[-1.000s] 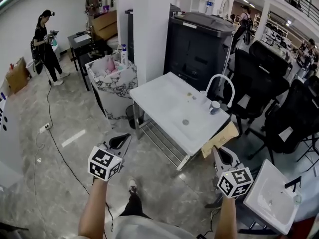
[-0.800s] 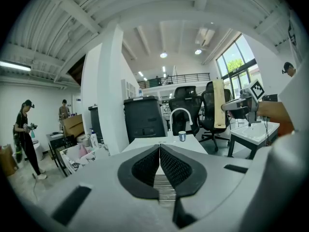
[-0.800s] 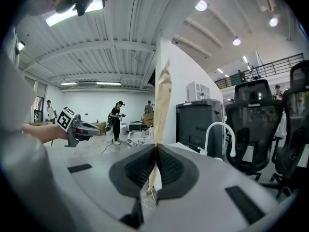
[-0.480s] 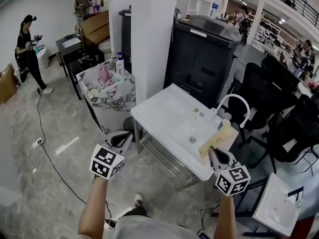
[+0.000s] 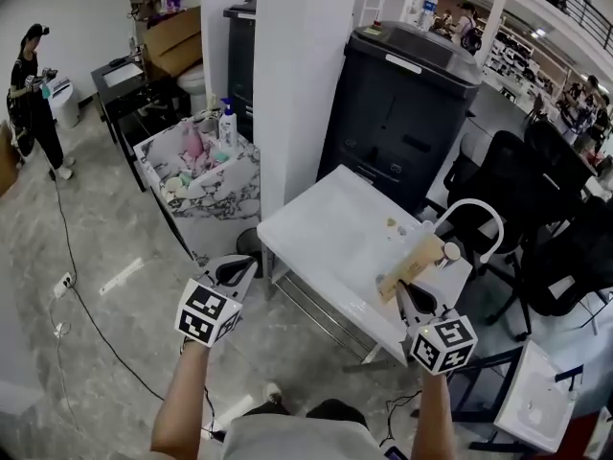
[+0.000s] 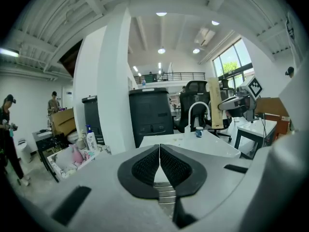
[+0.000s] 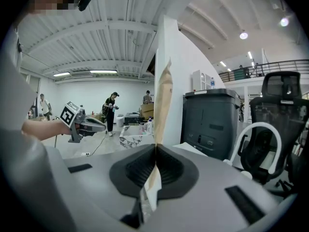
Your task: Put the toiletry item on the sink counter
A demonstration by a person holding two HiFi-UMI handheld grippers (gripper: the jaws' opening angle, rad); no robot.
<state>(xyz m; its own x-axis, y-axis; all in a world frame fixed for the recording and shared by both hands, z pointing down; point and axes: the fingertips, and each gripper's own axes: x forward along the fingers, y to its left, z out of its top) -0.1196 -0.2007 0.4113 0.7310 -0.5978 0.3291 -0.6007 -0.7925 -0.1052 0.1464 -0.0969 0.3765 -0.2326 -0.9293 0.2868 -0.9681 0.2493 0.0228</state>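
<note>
A flat tan packet (image 5: 412,264), the toiletry item, stands up from my right gripper (image 5: 402,292), which is shut on its lower end. In the right gripper view the packet (image 7: 162,98) rises upright from between the pressed pads (image 7: 155,153). It hangs over the near right corner of the white sink counter (image 5: 321,226), close to the curved white faucet (image 5: 471,211) and a small cup (image 5: 450,250). My left gripper (image 5: 236,272) is shut and empty, left of the counter over the floor. Its pads meet in the left gripper view (image 6: 159,153).
A marble-patterned bin (image 5: 225,188) of bottles stands left of the counter by a white pillar (image 5: 287,75). A black cabinet (image 5: 412,103) is behind the sink. Office chairs (image 5: 565,247) crowd the right, with a second basin (image 5: 527,396) low right. A person (image 5: 29,84) stands far left.
I have come closer to the sink counter. My right gripper has carried the tan packet forward, from short of the counter's near edge to over its corner. The left gripper has kept its place.
</note>
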